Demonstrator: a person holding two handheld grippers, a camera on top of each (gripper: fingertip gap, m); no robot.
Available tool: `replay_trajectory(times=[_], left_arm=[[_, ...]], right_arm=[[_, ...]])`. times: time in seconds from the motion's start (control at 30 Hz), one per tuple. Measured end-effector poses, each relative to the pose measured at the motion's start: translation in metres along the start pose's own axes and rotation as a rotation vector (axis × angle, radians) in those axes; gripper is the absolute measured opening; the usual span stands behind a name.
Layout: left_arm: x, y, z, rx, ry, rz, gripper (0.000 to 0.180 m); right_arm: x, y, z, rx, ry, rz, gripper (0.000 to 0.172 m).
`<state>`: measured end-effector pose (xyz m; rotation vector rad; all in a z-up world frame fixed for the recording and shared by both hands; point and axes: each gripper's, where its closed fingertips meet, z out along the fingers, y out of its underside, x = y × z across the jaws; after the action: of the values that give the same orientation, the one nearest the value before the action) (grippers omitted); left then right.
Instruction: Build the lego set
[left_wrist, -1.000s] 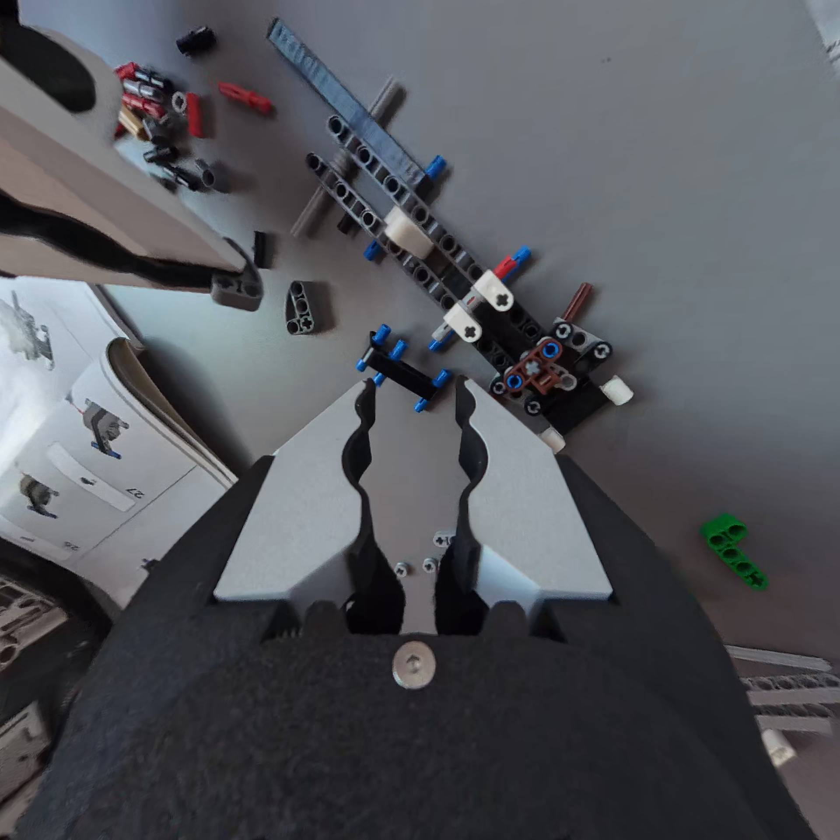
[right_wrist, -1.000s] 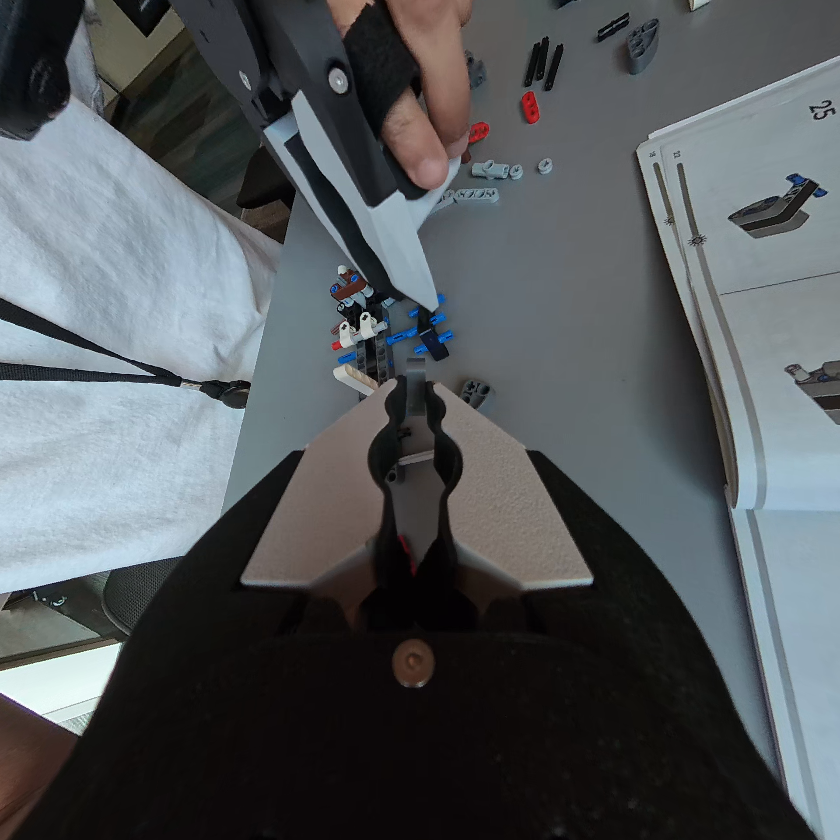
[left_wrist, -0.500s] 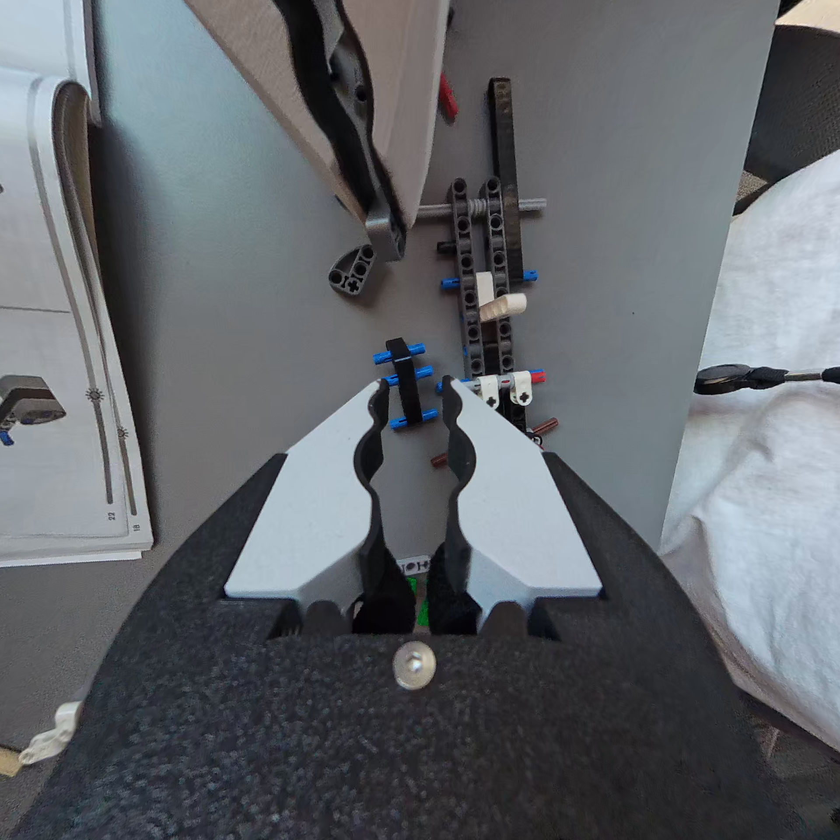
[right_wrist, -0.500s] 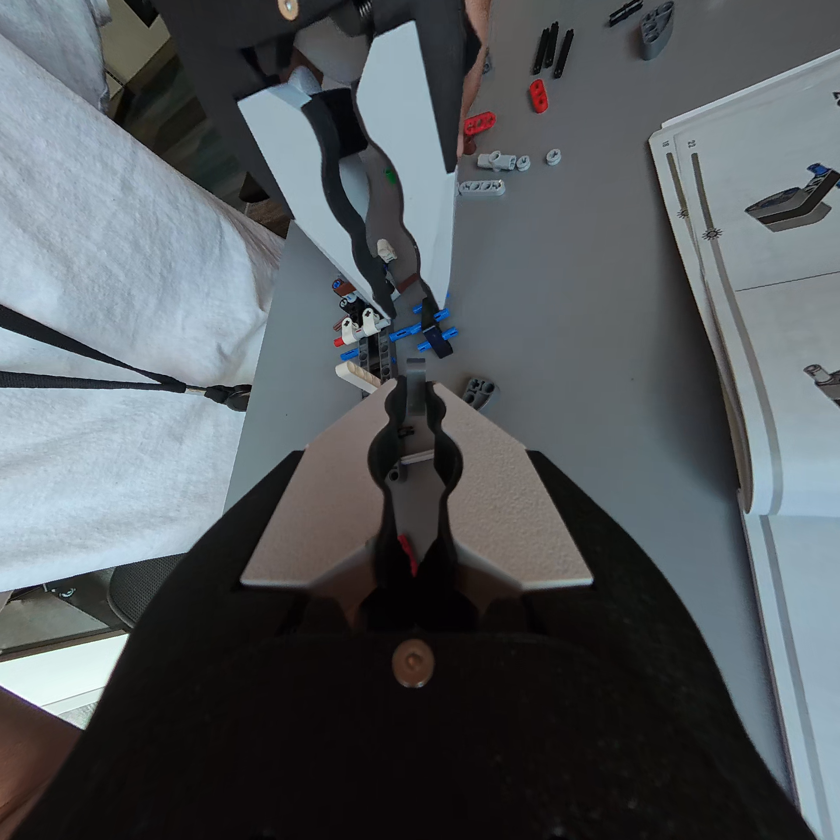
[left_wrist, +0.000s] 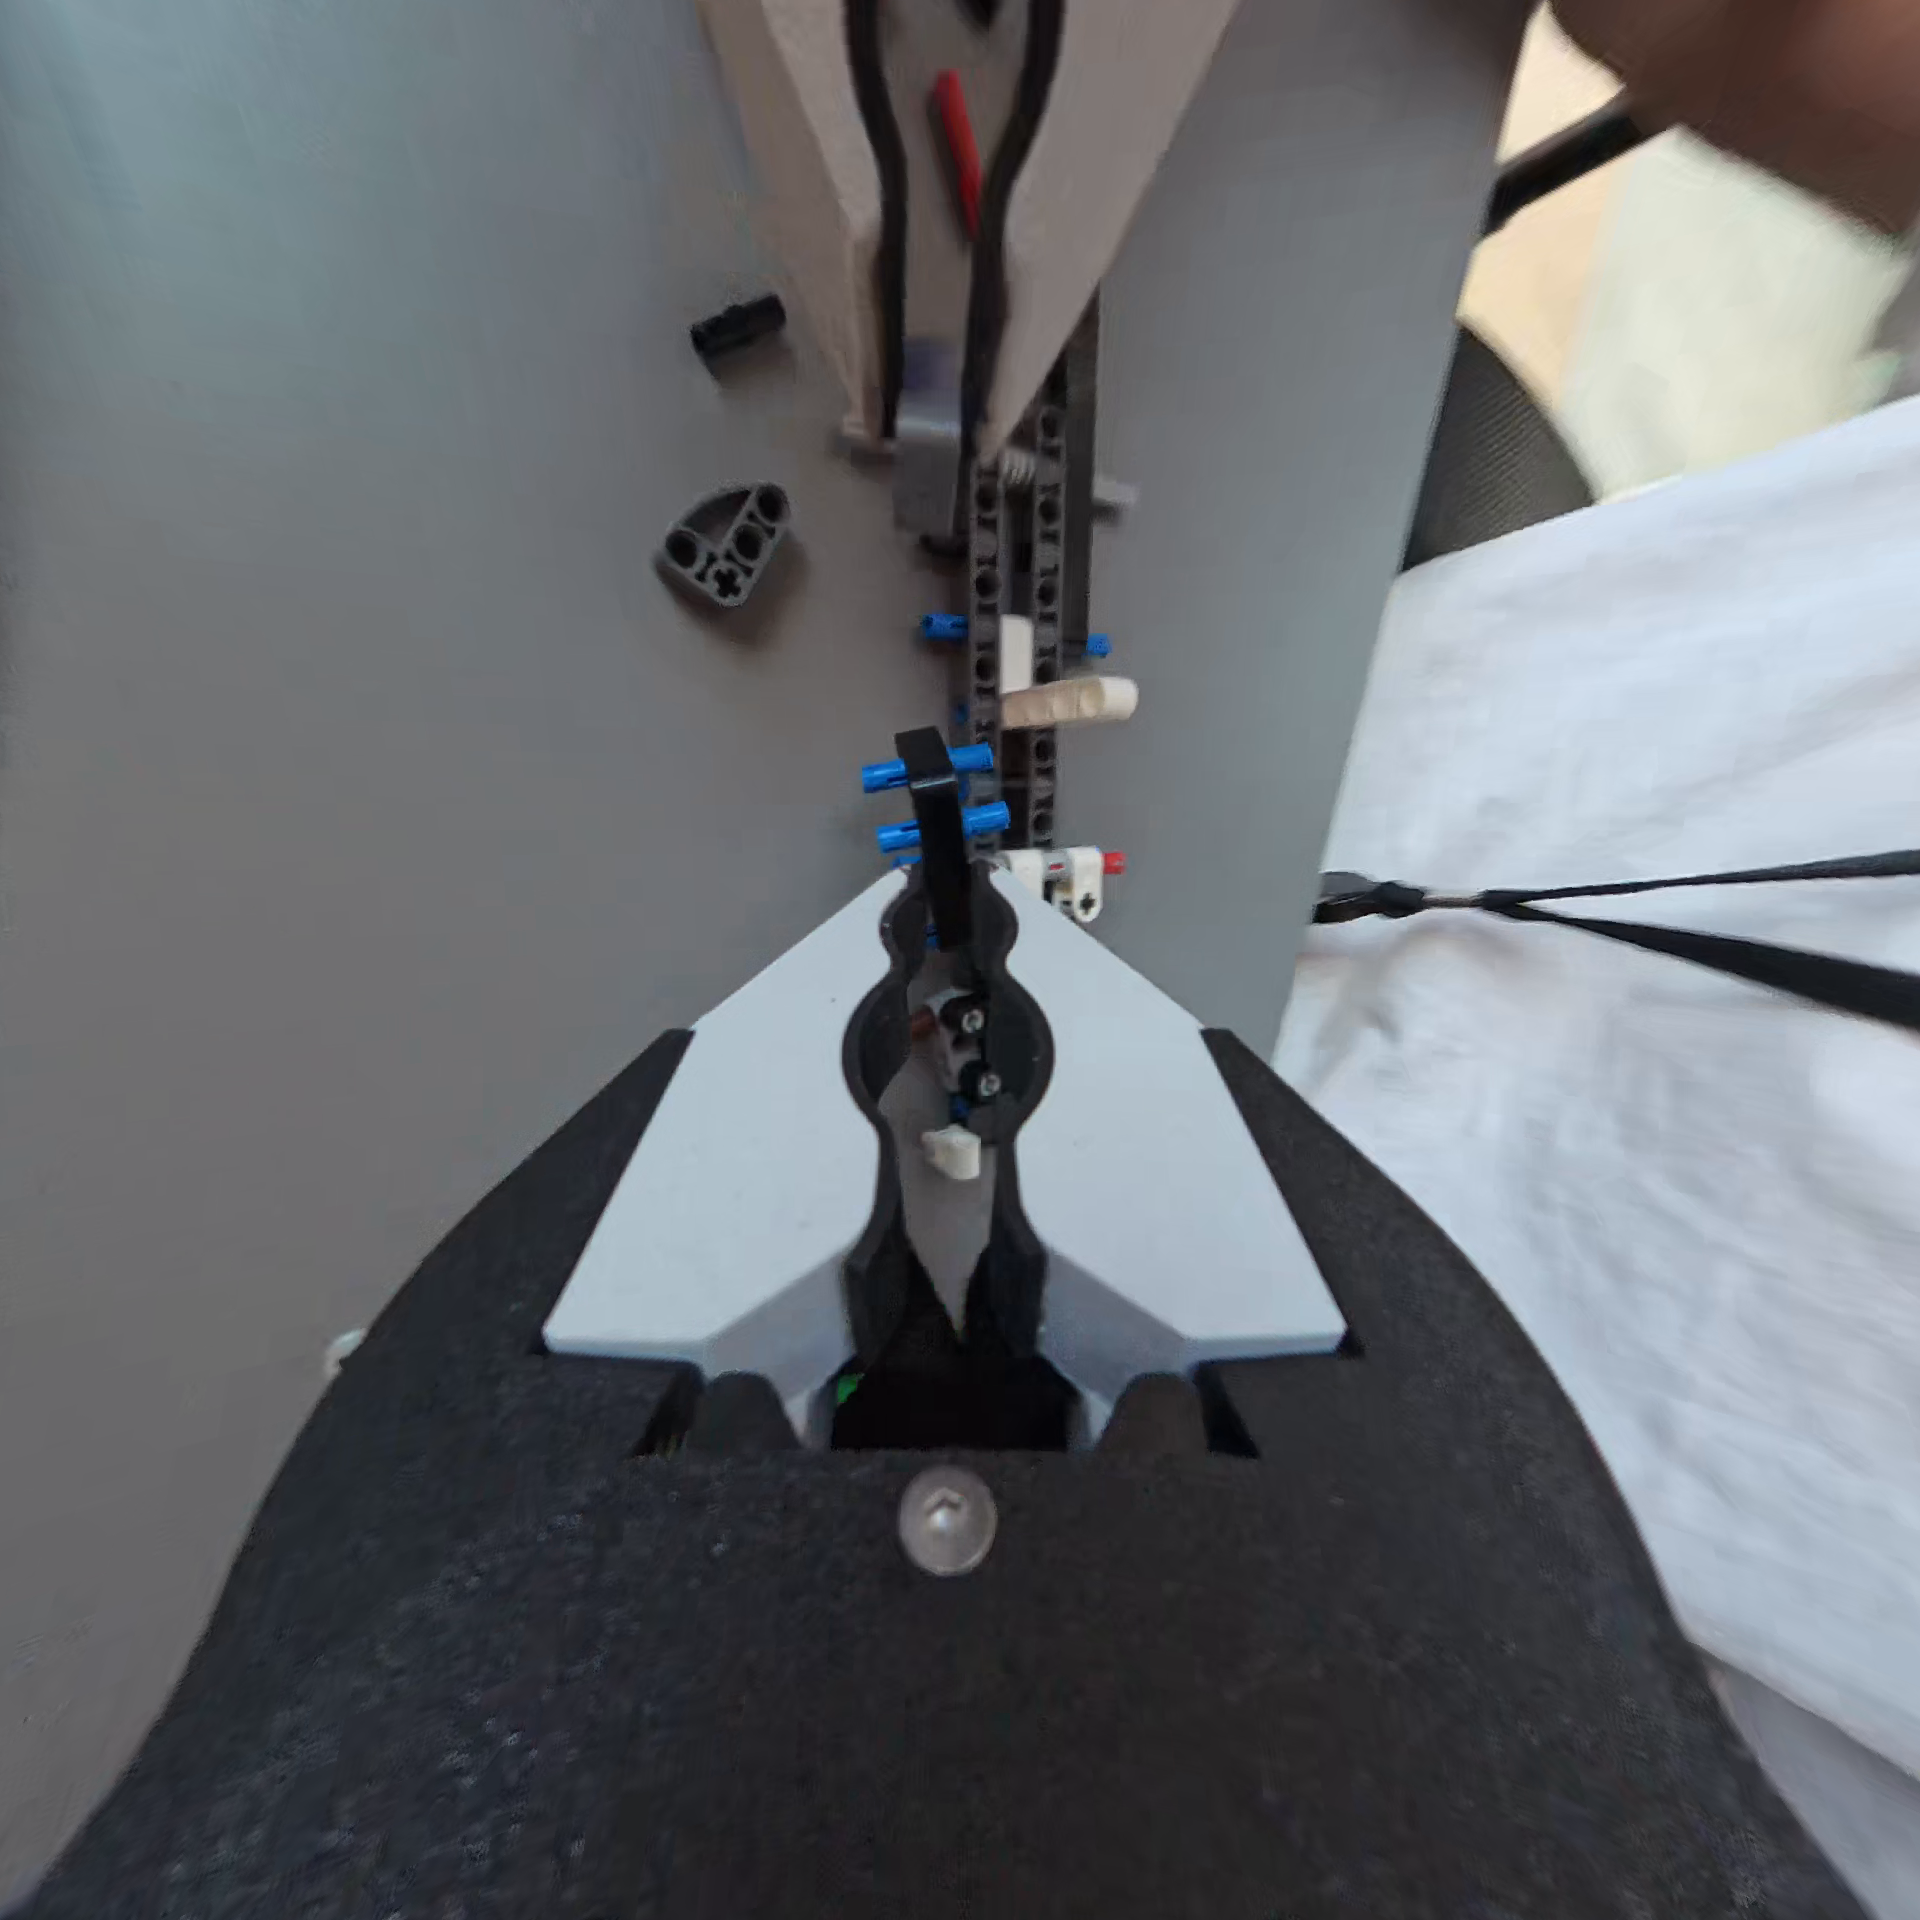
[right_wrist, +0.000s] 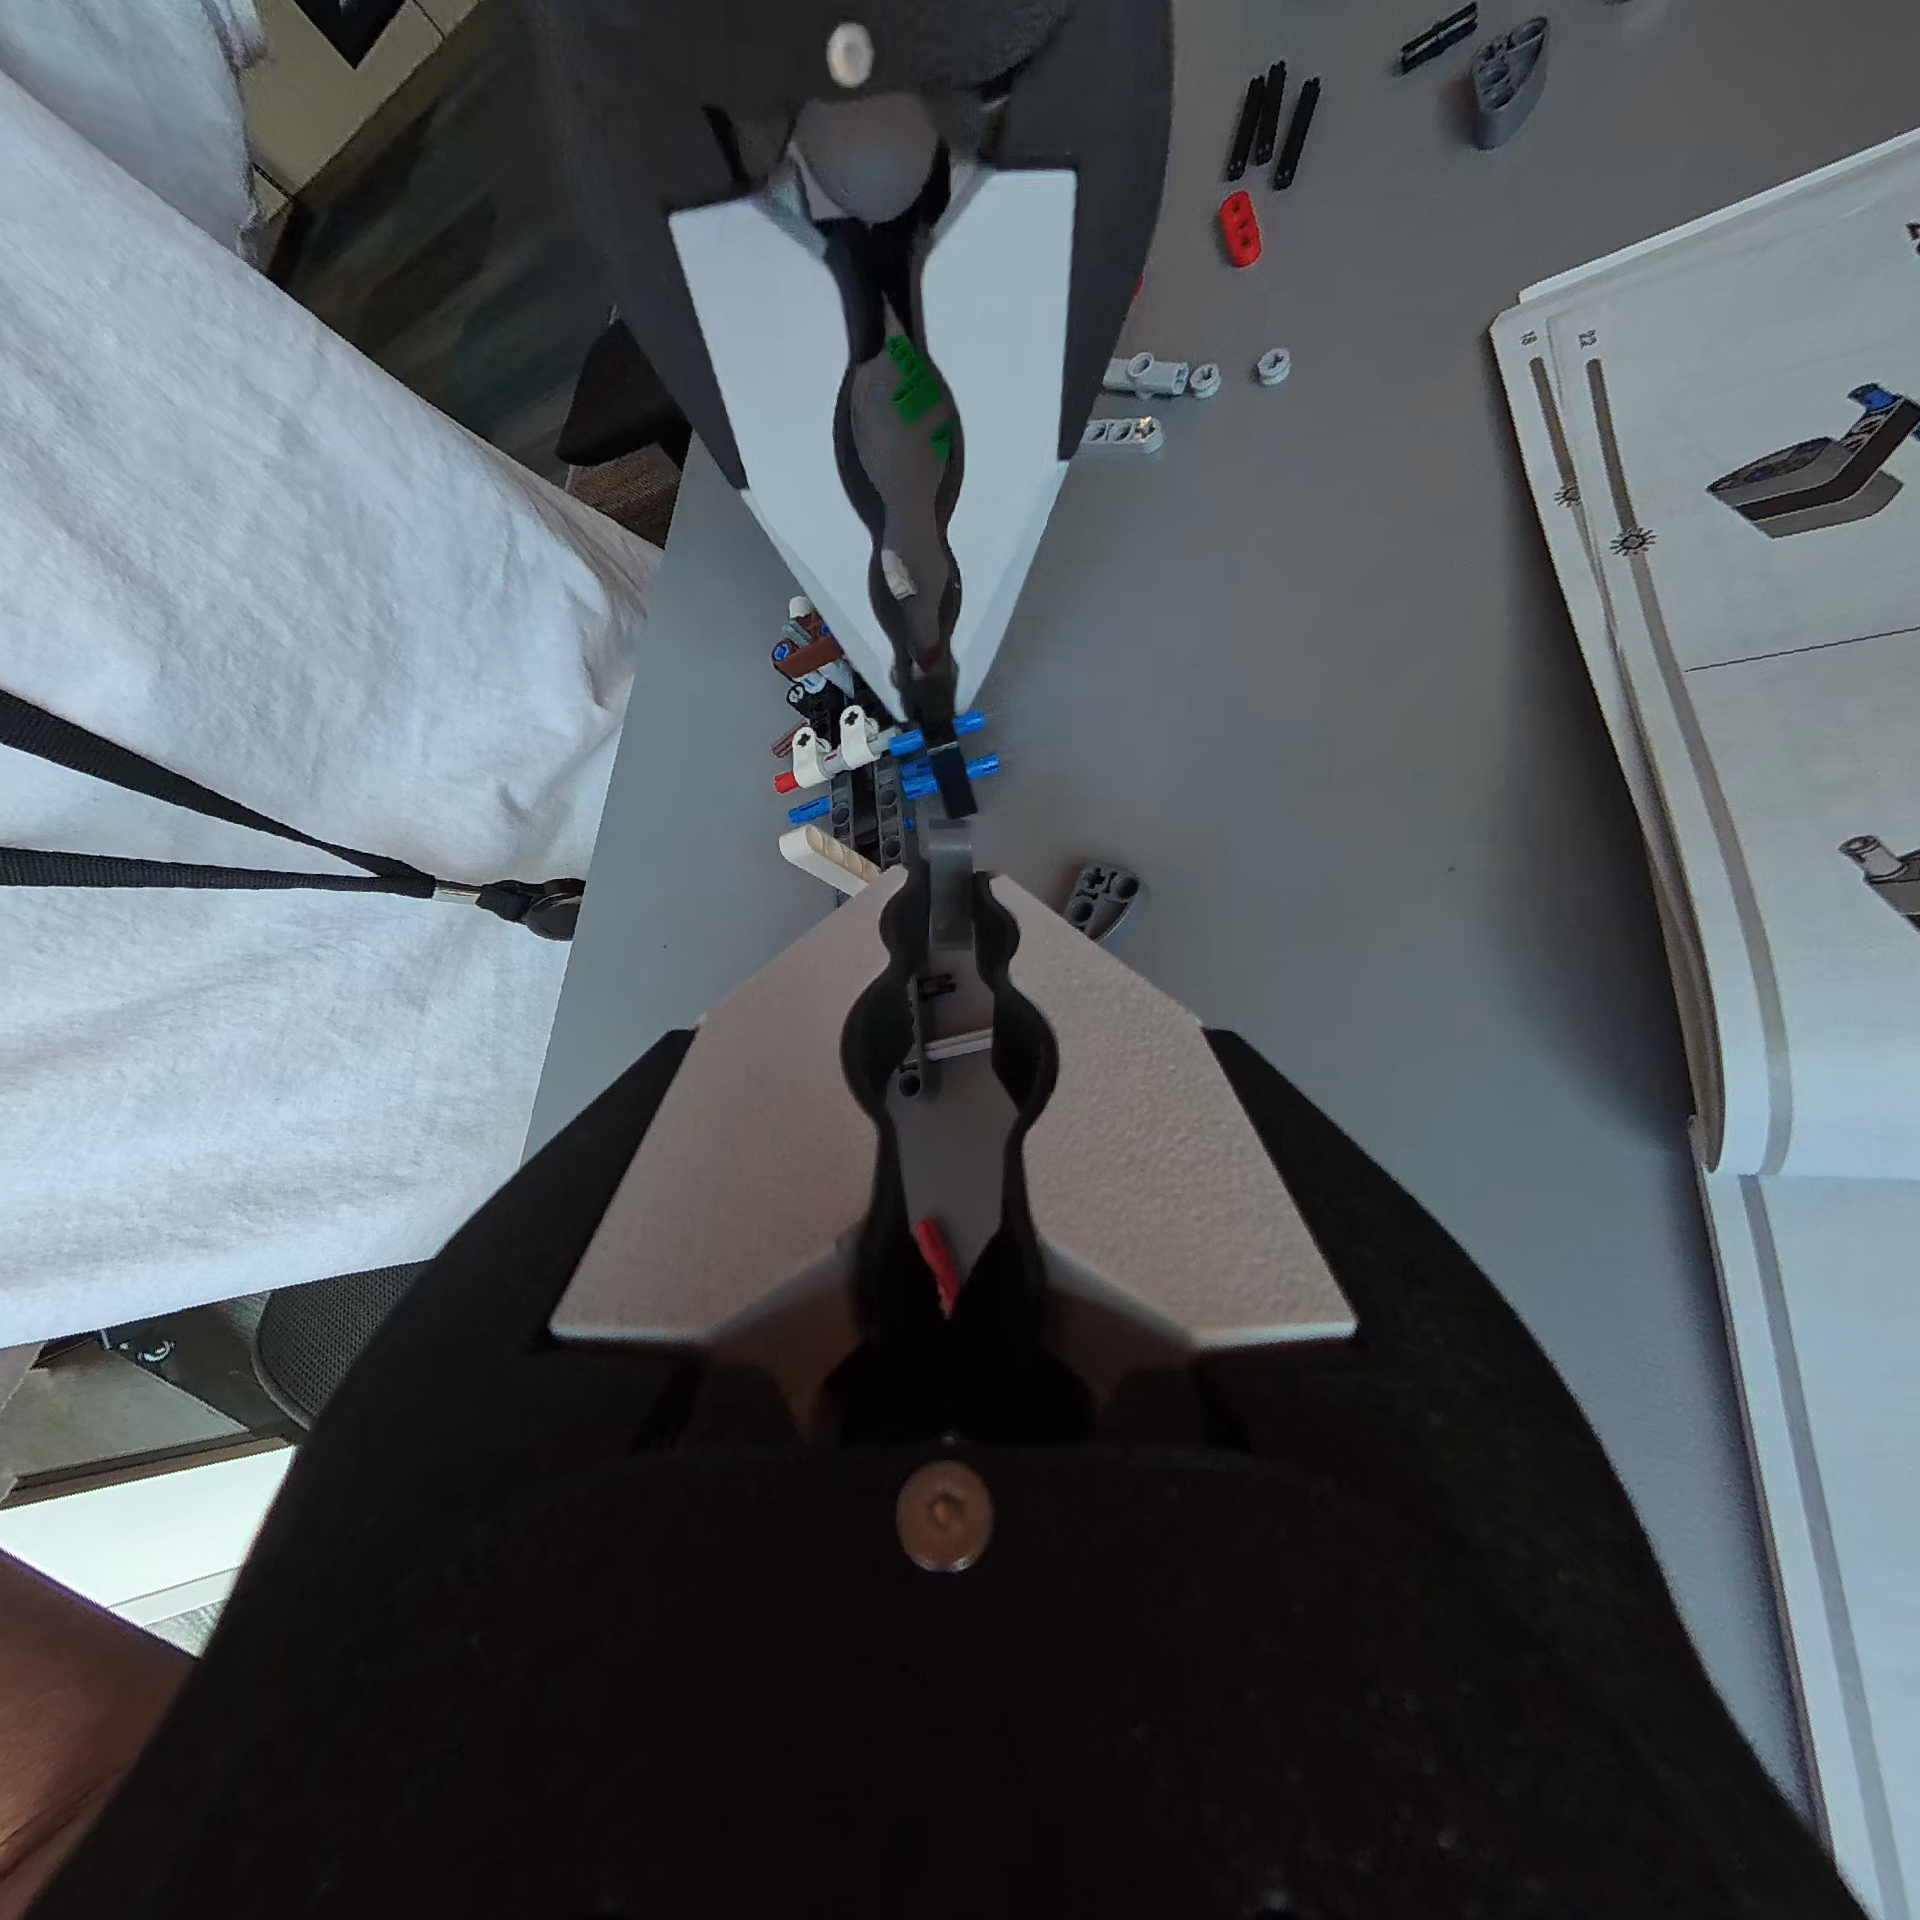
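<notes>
- The left gripper (left_wrist: 948, 883) is holding a short black beam (left_wrist: 940, 831) with blue pins through it; both fingertips are pressing on the beam's lower end, and the rest is sticking out past the tips, tilted above the grey table (left_wrist: 416, 727).
- The right gripper (right_wrist: 948, 894) is clamping a dark grey beam (right_wrist: 948, 883), its fingers narrowed onto it, with the beam's end poking out past the tips.
- The two grippers are facing each other nose to nose, and the black beam's free end is sitting just in front of the grey beam's end; whether they are touching I cannot tell.
- Just beside both held pieces, near the table edge next to the person's white shirt (right_wrist: 260, 727), a long dark grey assembly (left_wrist: 1023, 623) of paired beams is lying, carrying blue pins, white connectors, a tan bar (left_wrist: 1070, 701) and a red-tipped axle.
- A small dark grey rounded lift-arm piece (left_wrist: 729, 542) is lying on the table apart from the assembly, on the side away from the shirt, with a short black connector (left_wrist: 736, 324) farther on.
- An open instruction booklet (right_wrist: 1766, 727) is resting along the table edge opposite the shirt.
- Beyond the left gripper, loose parts are scattered: a red piece (right_wrist: 1238, 227), black axles (right_wrist: 1273, 120), light grey connectors (right_wrist: 1143, 400).
- A black lanyard (right_wrist: 208, 852) is hanging across the shirt, its clip at the table edge.
</notes>
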<state>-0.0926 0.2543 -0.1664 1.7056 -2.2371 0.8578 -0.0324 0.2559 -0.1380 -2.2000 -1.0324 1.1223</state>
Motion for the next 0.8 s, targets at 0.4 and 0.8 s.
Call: replay_trajectory(times=[0.4,0.8], left_arm=[[-0.009,-0.006,-0.006,-0.042,0.516,-0.486,0.005],[-0.025,-0.003,-0.005,-0.075,0.555,-0.508,0.01]], right_arm=[[0.002,0.003,-0.003,0.001,-0.005,0.013,0.006],[0.006,0.007,-0.001,-0.009,-0.013,0.032,0.006]])
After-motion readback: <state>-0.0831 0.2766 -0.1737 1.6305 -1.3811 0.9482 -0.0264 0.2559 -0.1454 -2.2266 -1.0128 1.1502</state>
